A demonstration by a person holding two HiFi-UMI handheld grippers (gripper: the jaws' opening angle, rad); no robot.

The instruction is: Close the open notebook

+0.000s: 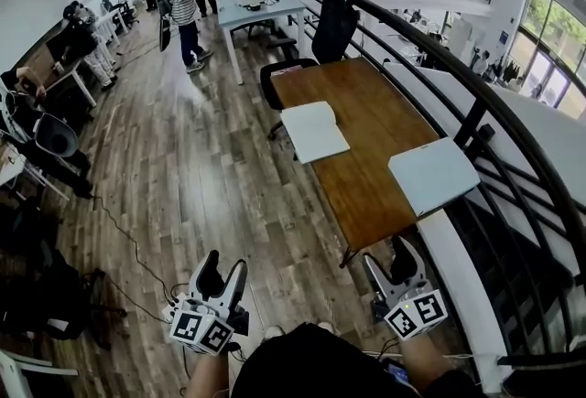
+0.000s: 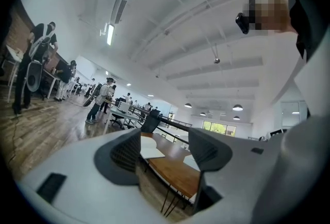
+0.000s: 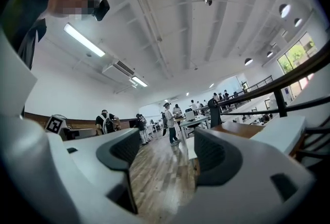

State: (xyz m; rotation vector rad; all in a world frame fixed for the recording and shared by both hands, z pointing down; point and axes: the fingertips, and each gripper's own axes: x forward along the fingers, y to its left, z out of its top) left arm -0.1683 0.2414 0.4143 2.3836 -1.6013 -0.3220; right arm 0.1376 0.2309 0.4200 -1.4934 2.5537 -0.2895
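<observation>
The open notebook lies with its white pages up at the left edge of the brown wooden table. The left gripper view has the notebook far ahead between the jaws. Both grippers hang low over the wooden floor, well short of the table's near end. My left gripper is open with nothing between its fingers, as its own view confirms. My right gripper is open and empty too; its own view looks along the floor beside the table.
A white flat pad lies on the table's right near corner. Two black chairs stand at the far end. A black railing runs along the right. A cable crosses the floor. People stand far back.
</observation>
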